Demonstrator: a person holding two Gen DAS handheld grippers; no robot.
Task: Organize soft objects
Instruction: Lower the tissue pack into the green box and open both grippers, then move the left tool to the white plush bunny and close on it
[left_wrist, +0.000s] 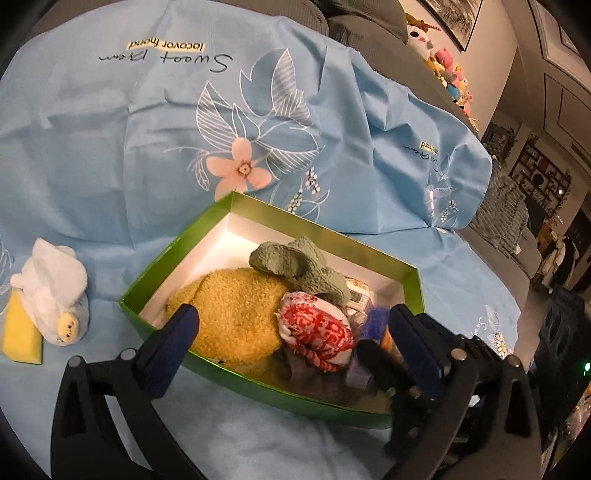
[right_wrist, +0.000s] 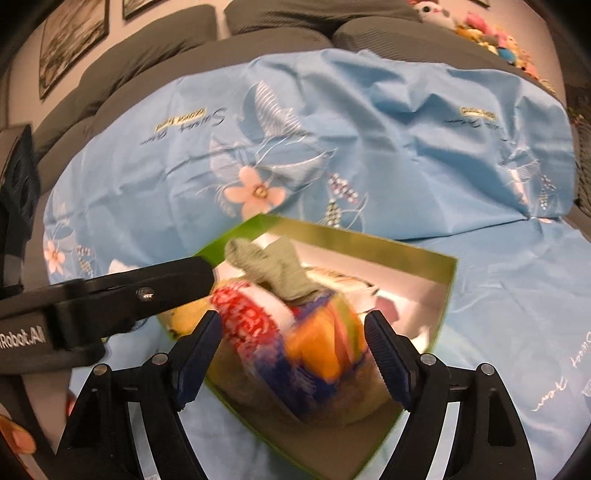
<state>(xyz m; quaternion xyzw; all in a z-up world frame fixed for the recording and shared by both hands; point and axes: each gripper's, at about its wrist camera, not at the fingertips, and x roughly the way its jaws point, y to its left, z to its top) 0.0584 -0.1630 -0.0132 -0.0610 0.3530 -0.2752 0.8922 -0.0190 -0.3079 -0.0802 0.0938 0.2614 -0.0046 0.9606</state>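
A green box (left_wrist: 258, 214) stands on the blue flowered cloth (left_wrist: 110, 147). Inside it lie a yellow plush (left_wrist: 229, 306), a grey-green cloth (left_wrist: 295, 262) and a red-and-white pouch (left_wrist: 317, 332). My left gripper (left_wrist: 295, 325) hangs open over the box's near side, its fingers wide on either side of the plush and pouch. My right gripper (right_wrist: 293, 319) is open over the same box (right_wrist: 369, 236). A blurred orange-and-blue soft thing (right_wrist: 314, 347) lies between and below its fingers, beside the pouch (right_wrist: 240, 310). The left gripper's black finger (right_wrist: 147, 291) reaches in from the left.
A white plush pig (left_wrist: 55, 291) rests on a yellow sponge (left_wrist: 22, 332) left of the box. Grey sofa cushions (right_wrist: 277, 22) and a row of plush toys (left_wrist: 443, 62) lie behind the cloth. A hand's fingertips (right_wrist: 18, 439) show at bottom left.
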